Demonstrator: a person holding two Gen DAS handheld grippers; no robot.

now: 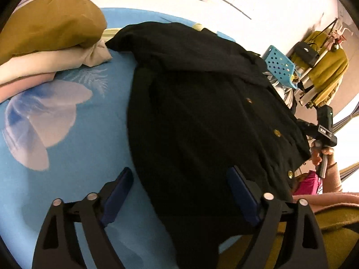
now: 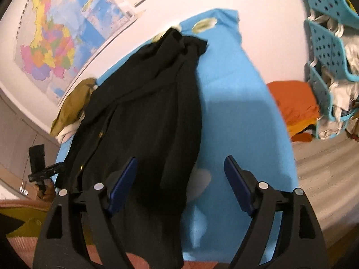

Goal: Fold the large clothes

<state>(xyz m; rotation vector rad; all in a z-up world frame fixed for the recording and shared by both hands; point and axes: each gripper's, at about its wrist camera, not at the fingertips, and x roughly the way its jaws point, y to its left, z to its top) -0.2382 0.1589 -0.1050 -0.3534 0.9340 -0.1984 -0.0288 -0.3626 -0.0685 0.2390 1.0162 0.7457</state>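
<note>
A large black button-front garment with gold buttons lies spread on a blue sheet. It also shows in the right wrist view, partly folded lengthwise. My left gripper is open and empty, hovering above the garment's near hem. My right gripper is open and empty above the garment's right edge. The right gripper's body shows at the far right of the left wrist view. The left gripper's body shows at the left of the right wrist view.
A pile of folded mustard, cream and pink clothes sits at the sheet's back left. Blue perforated baskets with clothes stand to the right. An orange cushion lies on the floor. A map hangs on the wall.
</note>
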